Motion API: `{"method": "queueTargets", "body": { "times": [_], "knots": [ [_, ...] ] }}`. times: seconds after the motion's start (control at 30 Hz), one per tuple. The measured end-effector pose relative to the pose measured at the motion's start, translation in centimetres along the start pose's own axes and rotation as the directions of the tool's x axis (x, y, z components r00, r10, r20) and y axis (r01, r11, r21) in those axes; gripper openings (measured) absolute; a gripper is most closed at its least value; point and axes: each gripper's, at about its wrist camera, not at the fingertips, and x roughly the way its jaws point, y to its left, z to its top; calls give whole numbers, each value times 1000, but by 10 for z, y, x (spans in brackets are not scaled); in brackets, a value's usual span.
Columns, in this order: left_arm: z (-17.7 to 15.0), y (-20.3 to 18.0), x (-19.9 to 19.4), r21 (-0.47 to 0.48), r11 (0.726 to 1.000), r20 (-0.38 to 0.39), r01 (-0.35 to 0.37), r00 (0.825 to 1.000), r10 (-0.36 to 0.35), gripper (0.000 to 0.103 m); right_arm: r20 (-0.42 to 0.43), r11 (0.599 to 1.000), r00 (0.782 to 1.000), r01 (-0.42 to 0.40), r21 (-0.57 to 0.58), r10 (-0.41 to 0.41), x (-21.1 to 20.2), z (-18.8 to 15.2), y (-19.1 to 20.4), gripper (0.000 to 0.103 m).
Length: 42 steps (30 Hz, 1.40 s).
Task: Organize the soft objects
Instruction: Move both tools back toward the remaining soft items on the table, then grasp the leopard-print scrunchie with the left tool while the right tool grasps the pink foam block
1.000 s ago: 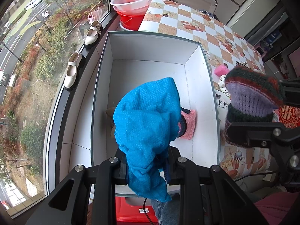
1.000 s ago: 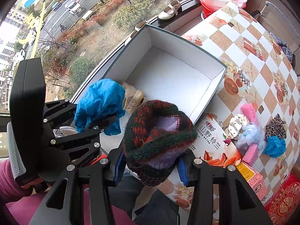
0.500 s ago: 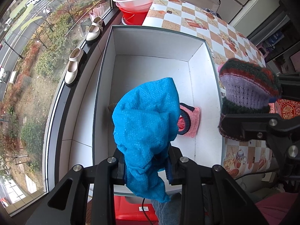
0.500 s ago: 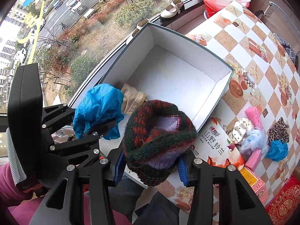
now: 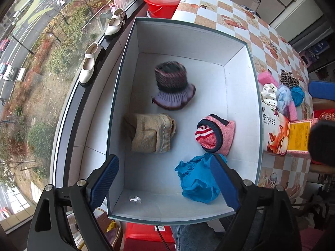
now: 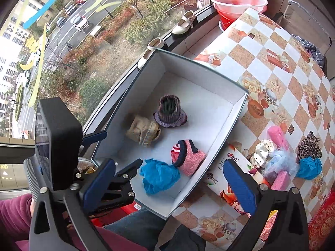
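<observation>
Four soft things lie in the box (image 5: 240, 96), and both tools, left (image 5: 165, 183) and right (image 6: 170, 185), have just opened wide and hold nothing, so the light, squashy pile (image 6: 278, 156) on the table (image 6: 261, 67) looks next, best pinched in its thick middle.

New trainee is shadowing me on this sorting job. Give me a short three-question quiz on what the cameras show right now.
1. How many soft items lie in the white box?
2. True or false: the left hand-held gripper grips the blue cloth.
3. Which item lies nearest the box's far wall: A beige cloth, B striped knit hat, C pink knit piece?

Key: 1. Four. 2. False; its jaws have just opened. 3. B.
</observation>
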Motion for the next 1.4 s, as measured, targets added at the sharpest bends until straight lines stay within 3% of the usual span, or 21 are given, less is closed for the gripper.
{"method": "queueTargets", "body": {
  "times": [0.07, 0.27, 0.43, 0.57, 0.67, 0.8, 0.9, 1.0, 1.13, 1.2, 1.27, 1.33, 1.4],
  "knots": [
    [2, 1, 5, -16, 1000, -31, 3, 1000, -3, 103, 4, 1000, 1000, 5, 17, -5, -5, -1, -6, 103],
    [12, -8, 1, -45, 989, -77, 143, 986, -146, 103, 20, 991, 1000, -11, 137, 9, -35, -14, -45, 103],
    [36, -43, -24, 22, 978, -38, 207, 978, -206, 103, 67, 965, 997, 17, 263, -36, -82, -33, -108, 103],
    [53, -79, -40, 107, 969, -13, 220, 975, -220, 103, 79, 918, 991, 66, 390, -105, -106, -49, -177, 103],
    [64, -105, -42, 157, 963, -19, 220, 975, -220, 103, 38, 869, 997, 36, 494, -62, -94, -65, -232, 103],
    [73, -134, -38, 195, 957, -47, 215, 977, -210, 103, -29, 804, 997, -45, 593, 76, -52, -86, -288, 103],
    [81, -156, -30, 220, 955, -69, 199, 980, -188, 103, -74, 776, 979, -104, 622, 190, -14, -93, -312, 103],
    [90, -175, -20, 252, 954, -83, 161, 986, -145, 103, -123, 781, 949, -159, 605, 288, 22, -87, -321, 103],
    [103, -193, -3, 272, 955, -104, 117, 990, -92, 103, -188, 785, 890, -247, 568, 416, 67, -71, -322, 103],
    [108, -201, 4, 281, 954, -113, 101, 991, -72, 103, -227, 783, 847, -298, 546, 481, 87, -65, -319, 103],
    [113, -209, 12, 291, 953, -121, 84, 991, -51, 103, -264, 784, 819, -315, 535, 510, 102, -63, -316, 103],
    [118, -219, 22, 303, 950, -133, 71, 991, -32, 103, -291, 789, 809, -307, 532, 511, 115, -64, -317, 103],
    [123, -230, 33, 317, 946, -151, 69, 988, -21, 103, -310, 809, 832, -250, 532, 461, 119, -70, -322, 103]
  ]
}}
